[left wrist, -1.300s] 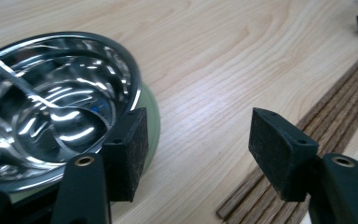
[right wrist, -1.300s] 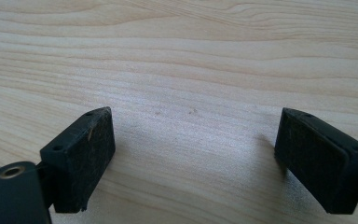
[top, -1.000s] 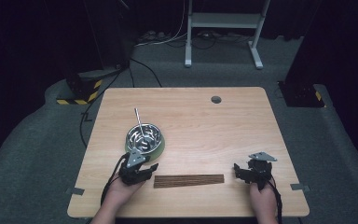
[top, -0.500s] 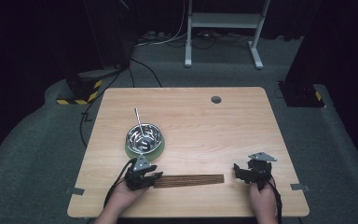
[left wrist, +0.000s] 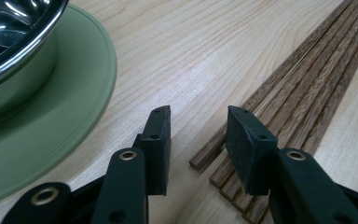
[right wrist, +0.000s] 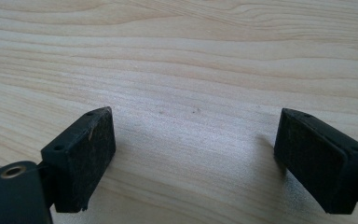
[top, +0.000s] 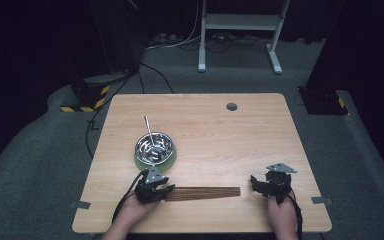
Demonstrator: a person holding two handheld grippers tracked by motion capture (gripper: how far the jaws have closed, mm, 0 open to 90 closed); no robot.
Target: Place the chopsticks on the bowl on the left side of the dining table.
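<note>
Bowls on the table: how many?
1. A metal bowl sits on a green plate left of the table's centre, just beyond the left gripper; a utensil stands in it.

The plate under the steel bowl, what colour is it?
The plate is a muted sage green; it shows best in the left gripper view, under the steel bowl.

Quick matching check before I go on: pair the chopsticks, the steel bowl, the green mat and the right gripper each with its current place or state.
1 chopsticks
2 steel bowl
3 green mat
4 right gripper

A under the bowl
B open over bare table
C lying flat at the left gripper's jaws
D holds a metal rod, sits on the mat

Pairs: 1-C, 2-D, 3-A, 4-B
</note>
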